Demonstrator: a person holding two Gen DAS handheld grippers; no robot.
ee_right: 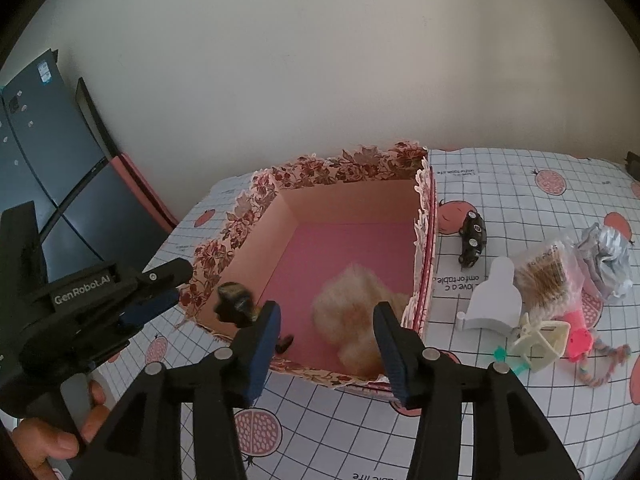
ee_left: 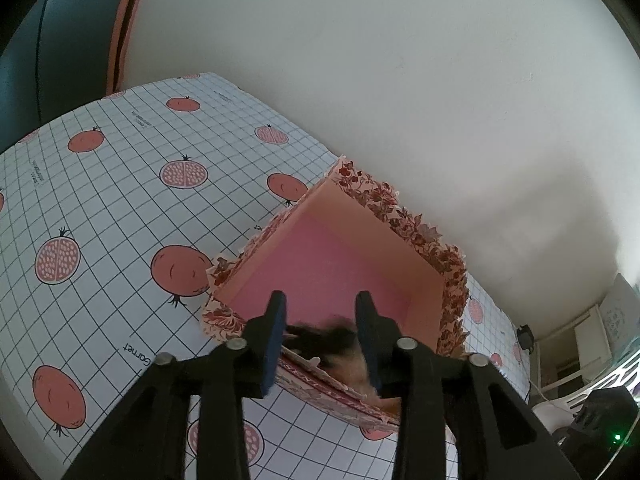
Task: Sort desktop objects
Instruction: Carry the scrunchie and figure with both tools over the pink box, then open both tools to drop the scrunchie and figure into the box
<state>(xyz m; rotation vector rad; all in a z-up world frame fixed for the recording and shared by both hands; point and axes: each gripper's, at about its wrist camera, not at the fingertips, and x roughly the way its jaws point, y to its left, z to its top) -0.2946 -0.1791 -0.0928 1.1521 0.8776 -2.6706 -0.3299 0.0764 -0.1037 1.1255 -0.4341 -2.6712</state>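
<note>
While a fluffy cream pompom [ee_right: 356, 320] lies in the pink floral cardboard box [ee_right: 344, 208], both grippers, left gripper [ee_left: 320, 320] and right gripper [ee_right: 326, 328], stand parted, gripping nothing; the white clip [ee_right: 540, 340] and black toy car [ee_right: 472, 240] wait outside.

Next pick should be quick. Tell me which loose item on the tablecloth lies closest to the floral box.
The black toy car: it lies just off the floral box wall, while the white stand, cotton-swab bag and cream clip lie farther out.

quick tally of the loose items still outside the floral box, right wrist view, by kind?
Black toy car: 1
White cutout stand: 1
Bag of cotton swabs: 1
Silver crumpled wrapper: 1
Cream hair claw clip: 1
Pink tag with braided cord: 1
Total: 6, all on the table right of the floral box.
</note>
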